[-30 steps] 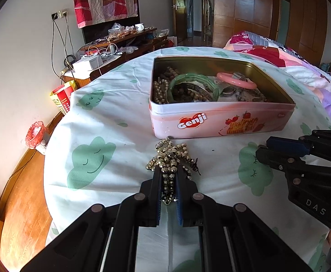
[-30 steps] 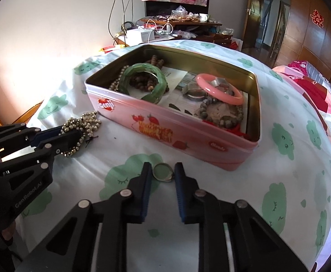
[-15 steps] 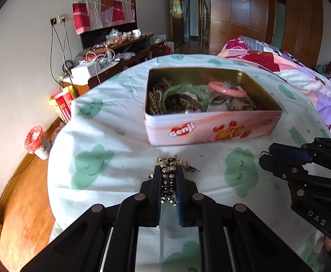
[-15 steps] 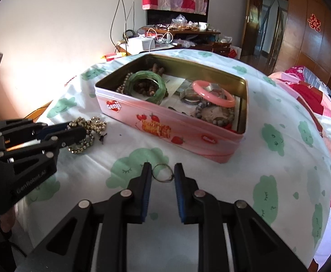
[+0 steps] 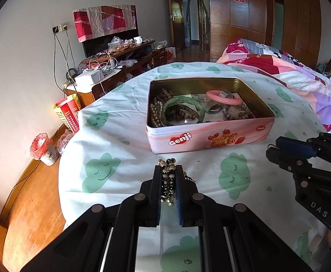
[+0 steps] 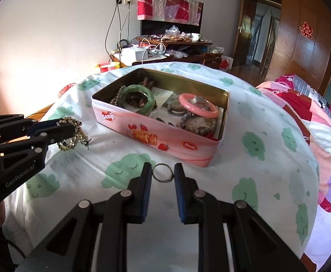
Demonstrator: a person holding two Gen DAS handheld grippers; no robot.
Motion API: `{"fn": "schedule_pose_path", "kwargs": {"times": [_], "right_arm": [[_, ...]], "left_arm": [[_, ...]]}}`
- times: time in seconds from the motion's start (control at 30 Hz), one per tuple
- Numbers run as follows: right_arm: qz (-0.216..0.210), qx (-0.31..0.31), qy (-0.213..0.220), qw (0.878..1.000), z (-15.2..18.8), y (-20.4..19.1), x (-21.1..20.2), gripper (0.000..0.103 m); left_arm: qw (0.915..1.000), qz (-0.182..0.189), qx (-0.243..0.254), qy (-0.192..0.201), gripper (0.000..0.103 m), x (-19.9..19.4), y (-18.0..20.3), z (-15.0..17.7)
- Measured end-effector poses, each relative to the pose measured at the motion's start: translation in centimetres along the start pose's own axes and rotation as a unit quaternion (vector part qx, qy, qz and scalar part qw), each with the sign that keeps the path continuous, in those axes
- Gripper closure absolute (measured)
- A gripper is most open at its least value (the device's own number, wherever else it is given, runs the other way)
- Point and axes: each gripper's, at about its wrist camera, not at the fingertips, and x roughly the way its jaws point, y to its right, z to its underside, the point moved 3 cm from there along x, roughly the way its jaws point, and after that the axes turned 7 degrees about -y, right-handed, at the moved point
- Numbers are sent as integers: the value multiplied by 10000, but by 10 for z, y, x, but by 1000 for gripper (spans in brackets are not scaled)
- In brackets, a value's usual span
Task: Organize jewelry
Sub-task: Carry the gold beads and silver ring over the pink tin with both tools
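The beaded bracelet (image 5: 168, 181) is pinched in my left gripper (image 5: 168, 174) and the ring (image 6: 162, 172) in my right gripper (image 6: 163, 173); both now seem lifted off the bench (image 5: 120, 149), ready for the Genji tin (image 5: 210, 136).

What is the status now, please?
Left gripper shut on bead bracelet. Right gripper shut on ring. Pink tin ahead, open, nothing blocking.
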Motion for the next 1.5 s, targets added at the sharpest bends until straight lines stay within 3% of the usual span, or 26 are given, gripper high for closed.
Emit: {"fn": "schedule_pose_path", "kwargs": {"times": [1.5], "right_arm": [[128,201,940,9953,-22,24,-49,81]], "left_arm": [[9971,-199,59,729,93,-51,-3,-43]]}}
